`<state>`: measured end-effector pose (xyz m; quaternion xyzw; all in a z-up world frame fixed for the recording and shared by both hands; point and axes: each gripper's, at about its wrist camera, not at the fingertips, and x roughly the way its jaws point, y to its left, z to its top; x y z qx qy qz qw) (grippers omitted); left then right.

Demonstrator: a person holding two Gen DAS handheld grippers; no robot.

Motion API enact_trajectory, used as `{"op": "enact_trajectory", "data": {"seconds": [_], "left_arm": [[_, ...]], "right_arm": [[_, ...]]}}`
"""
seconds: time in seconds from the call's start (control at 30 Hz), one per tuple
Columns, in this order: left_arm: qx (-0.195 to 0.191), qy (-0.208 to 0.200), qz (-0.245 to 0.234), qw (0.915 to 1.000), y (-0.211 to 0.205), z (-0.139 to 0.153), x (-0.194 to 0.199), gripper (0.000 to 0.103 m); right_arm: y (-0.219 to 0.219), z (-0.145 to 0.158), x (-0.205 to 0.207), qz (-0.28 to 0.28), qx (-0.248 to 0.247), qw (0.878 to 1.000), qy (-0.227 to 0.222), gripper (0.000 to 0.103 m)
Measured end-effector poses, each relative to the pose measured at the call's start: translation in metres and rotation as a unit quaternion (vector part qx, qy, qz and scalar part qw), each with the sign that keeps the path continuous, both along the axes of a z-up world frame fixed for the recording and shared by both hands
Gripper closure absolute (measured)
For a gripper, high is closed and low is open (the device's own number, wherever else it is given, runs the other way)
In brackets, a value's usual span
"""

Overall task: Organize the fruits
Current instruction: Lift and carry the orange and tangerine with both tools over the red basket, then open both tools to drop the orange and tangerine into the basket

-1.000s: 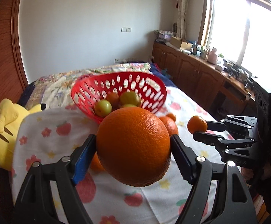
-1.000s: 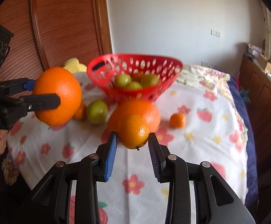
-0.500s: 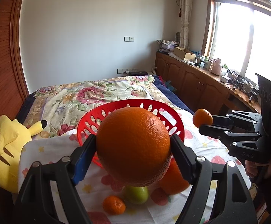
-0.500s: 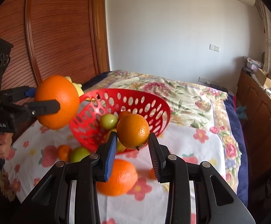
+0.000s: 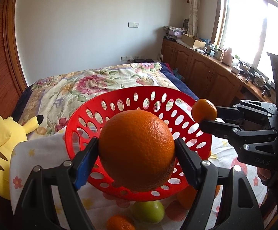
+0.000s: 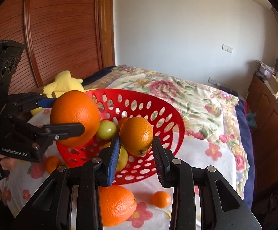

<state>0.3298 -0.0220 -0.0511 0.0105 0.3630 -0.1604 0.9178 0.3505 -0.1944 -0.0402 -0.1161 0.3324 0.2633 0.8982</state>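
My left gripper (image 5: pixel 137 153) is shut on a large orange (image 5: pixel 137 151) and holds it above the near rim of the red perforated basket (image 5: pixel 93 115). My right gripper (image 6: pixel 136 148) is shut on a small orange (image 6: pixel 136 134) over the basket's front rim (image 6: pixel 169 111). Each gripper shows in the other's view: the right one (image 5: pixel 207 117) at the basket's right rim, the left one (image 6: pixel 70 117) at its left rim with the large orange (image 6: pixel 74 117). Green fruits (image 6: pixel 106 129) and an orange lie inside the basket.
On the flowered cloth (image 6: pixel 215 153) below the basket lie a big orange (image 6: pixel 114 205), a small tangerine (image 6: pixel 161 199), another tangerine (image 6: pixel 51 163) and a green fruit (image 5: pixel 148 211). A yellow plush toy (image 5: pixel 2 141) lies at the left. Wooden cabinets (image 5: pixel 206 71) line the right wall.
Both grippers rose from table height with their oranges and moved in over the basket's rim. The loose fruit on the cloth now lies below them.
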Motion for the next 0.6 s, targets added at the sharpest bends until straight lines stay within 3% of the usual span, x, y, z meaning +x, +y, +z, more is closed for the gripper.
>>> {"op": "enact_trajectory", "data": {"seconds": [0.43,0.6], "left_arm": [[0.024,0.045,0.002,0.9987,-0.01,-0.026,0.012,0.024],[0.057,0.045,0.008,0.9973,-0.016,-0.03,0.013,0.023]], "right_arm": [[0.009,-0.026,0.017,0.003,-0.012,0.999,0.035,0.07],[0.009,-0.031,0.02,0.0,-0.009,0.999,0.042,0.07]]}}
